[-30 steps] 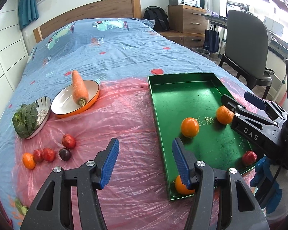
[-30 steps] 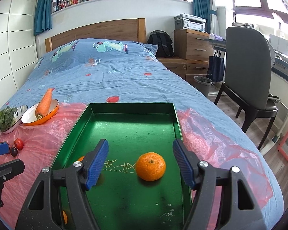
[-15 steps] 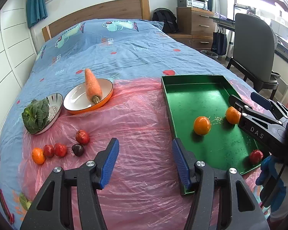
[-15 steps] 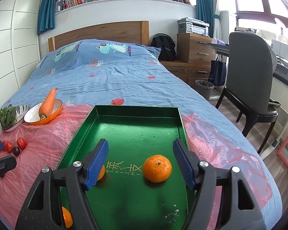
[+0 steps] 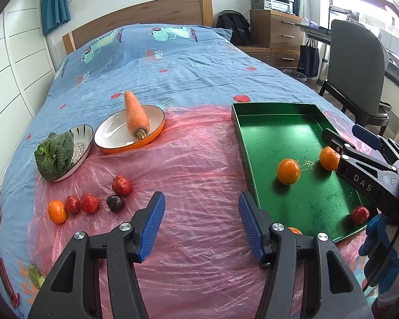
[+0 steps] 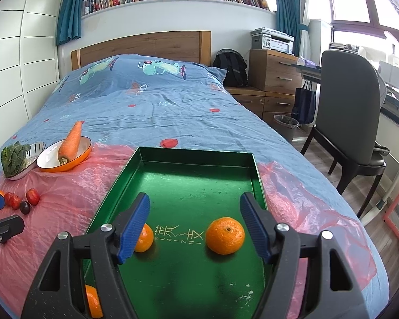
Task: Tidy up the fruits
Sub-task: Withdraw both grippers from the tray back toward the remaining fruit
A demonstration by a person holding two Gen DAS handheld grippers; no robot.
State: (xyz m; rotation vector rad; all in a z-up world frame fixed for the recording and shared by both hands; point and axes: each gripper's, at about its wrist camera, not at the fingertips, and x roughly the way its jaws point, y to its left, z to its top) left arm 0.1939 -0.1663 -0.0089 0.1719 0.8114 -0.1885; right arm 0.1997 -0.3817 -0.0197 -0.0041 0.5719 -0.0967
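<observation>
A green tray point(image 5: 268, 130) point(image 6: 196, 170) lies on pink plastic on the bed. It holds two oranges point(image 5: 288, 171) point(image 6: 225, 235), a third orange point(image 6: 92, 300) at its near corner and a small red fruit point(image 5: 360, 214). Loose on the plastic at the left lie an orange point(image 5: 57, 211), red fruits point(image 5: 89, 203), a dark plum point(image 5: 115, 203) and a pomegranate point(image 5: 121, 185). My left gripper point(image 5: 199, 224) is open and empty over the plastic, left of the tray. My right gripper point(image 6: 195, 224) is open and empty above the tray.
An orange-rimmed bowl point(image 5: 114, 138) holds a carrot point(image 5: 135, 117). A patterned bowl point(image 5: 78, 146) holds leafy greens point(image 5: 54, 155). A grey chair point(image 6: 351, 122) and a wooden dresser point(image 6: 272, 71) stand to the right of the bed.
My left gripper has swung left, away from the tray, bringing the loose fruits more into view. My right gripper has drawn back slightly over the tray. Both stay open.
</observation>
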